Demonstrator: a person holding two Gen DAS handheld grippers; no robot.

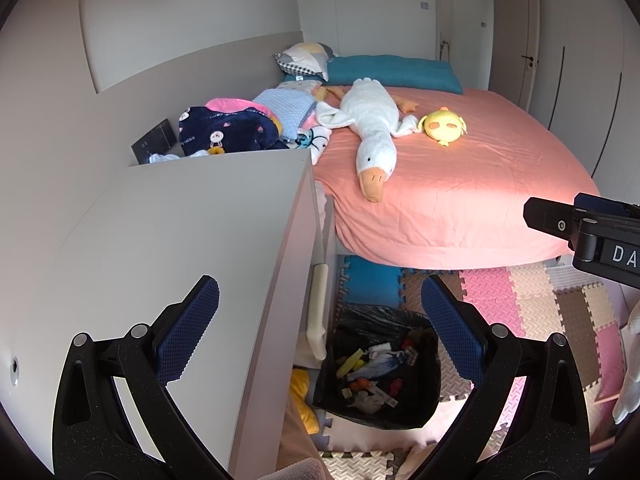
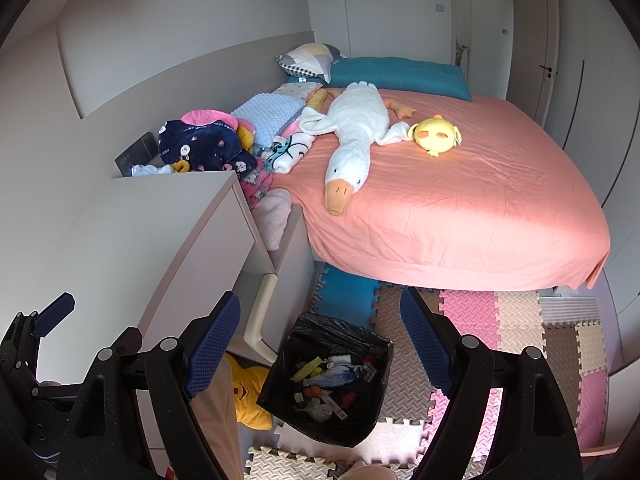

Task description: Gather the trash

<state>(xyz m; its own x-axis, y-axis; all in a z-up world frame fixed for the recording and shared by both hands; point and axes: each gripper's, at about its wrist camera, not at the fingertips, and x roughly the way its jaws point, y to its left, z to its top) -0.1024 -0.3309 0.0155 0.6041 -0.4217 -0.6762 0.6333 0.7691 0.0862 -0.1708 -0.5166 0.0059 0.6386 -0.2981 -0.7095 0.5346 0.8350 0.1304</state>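
below, both tools gape wide and empty: the left gripper point(image 1: 320, 332) and right gripper point(image 2: 320, 344) hang over the black-lined trash bin point(image 2: 276, 412) on the foam mat point(image 2: 472, 312), its mouth facing up, beside the dresser point(image 2: 132, 240).

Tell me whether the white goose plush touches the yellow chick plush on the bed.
Touching: in the right wrist view, the white goose plush's wing tip meets the yellow chick plush.
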